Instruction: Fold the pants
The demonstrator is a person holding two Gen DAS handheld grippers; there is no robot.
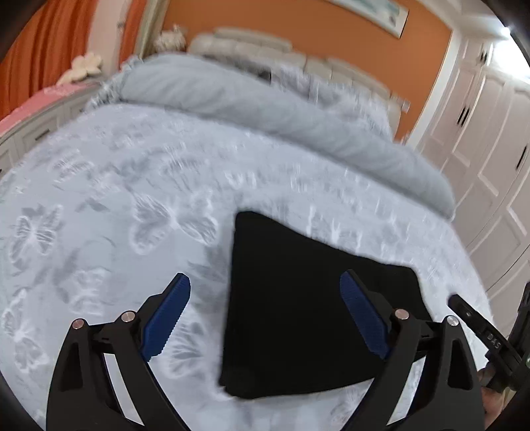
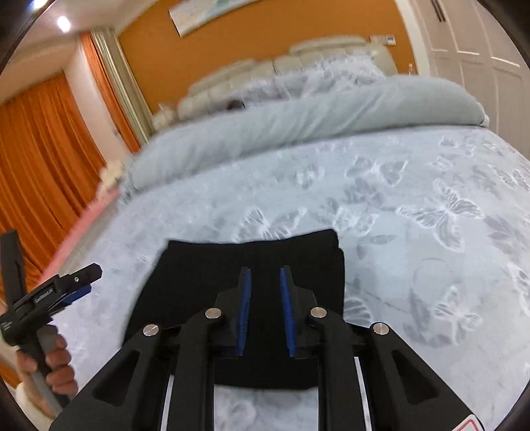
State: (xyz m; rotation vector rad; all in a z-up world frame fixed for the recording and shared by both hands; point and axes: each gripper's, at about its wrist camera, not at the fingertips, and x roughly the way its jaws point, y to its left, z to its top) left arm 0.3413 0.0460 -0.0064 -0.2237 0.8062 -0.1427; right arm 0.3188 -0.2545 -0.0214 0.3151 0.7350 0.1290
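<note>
Hovering with its jaws spread wide and gripping nothing, the left tool (image 1: 265, 288) is hanging over the folded black pants (image 1: 298, 315) lying on the butterfly-print bed (image 1: 99, 199); the right tool (image 2: 265, 275), jaws narrowly parted, is hovering above them, empty.

matt black cloth pants (image 2: 245, 262) on soft printed bedspread (image 2: 414, 232)

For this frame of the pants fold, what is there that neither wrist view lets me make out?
- Pants: near edge covered by the left tongs in the left view and by the right tongs in the right view; layers too dark to count.
- Pillows and headboard: motion-blurred in both views.
- Wall picture: cut off by the top edge.
- Hand: partly cut off at the right view's edge.
</note>
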